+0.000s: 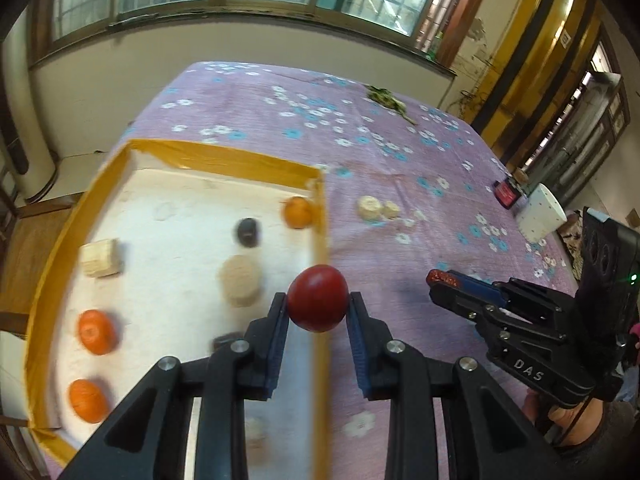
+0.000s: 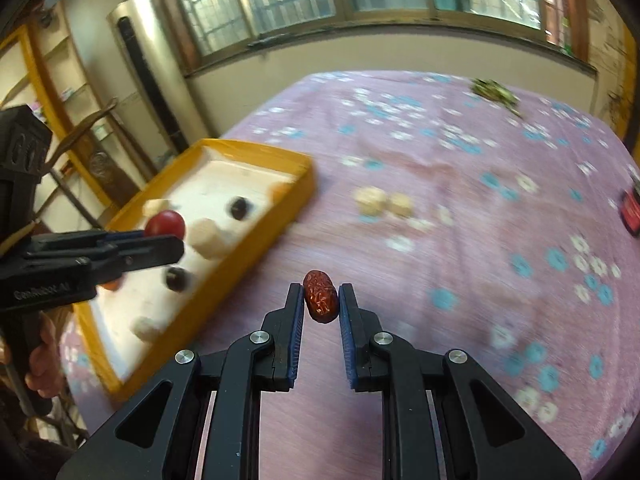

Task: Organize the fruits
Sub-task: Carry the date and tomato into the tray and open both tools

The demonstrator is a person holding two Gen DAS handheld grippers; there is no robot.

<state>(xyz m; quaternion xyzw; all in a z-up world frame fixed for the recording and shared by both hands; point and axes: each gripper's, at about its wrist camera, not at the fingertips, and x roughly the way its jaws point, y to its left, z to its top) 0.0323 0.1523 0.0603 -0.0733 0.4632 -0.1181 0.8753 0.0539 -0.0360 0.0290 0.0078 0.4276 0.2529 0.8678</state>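
My biggest worry is the tray (image 1: 320, 216): its yellow rim sits right under my left claw (image 1: 318, 304), and if I let go here the tomato (image 1: 317, 298) could strike that edge and roll off across the purple worktop (image 1: 400, 168). The tomato is round and smooth, pinched only at its sides, so a jolt could also squirt it out early. Inside the tray, oranges (image 1: 97, 331), pale slices and dark fruits already lie scattered, so a drop could knock them about.

My right claw (image 2: 320, 300) grips a wrinkled red date (image 2: 320, 297) above bare cloth, well apart from the tray; it looks lightly held, though blur makes that hard to judge. Both claws point forward and slightly down, the left one hanging over the tray's near corner.
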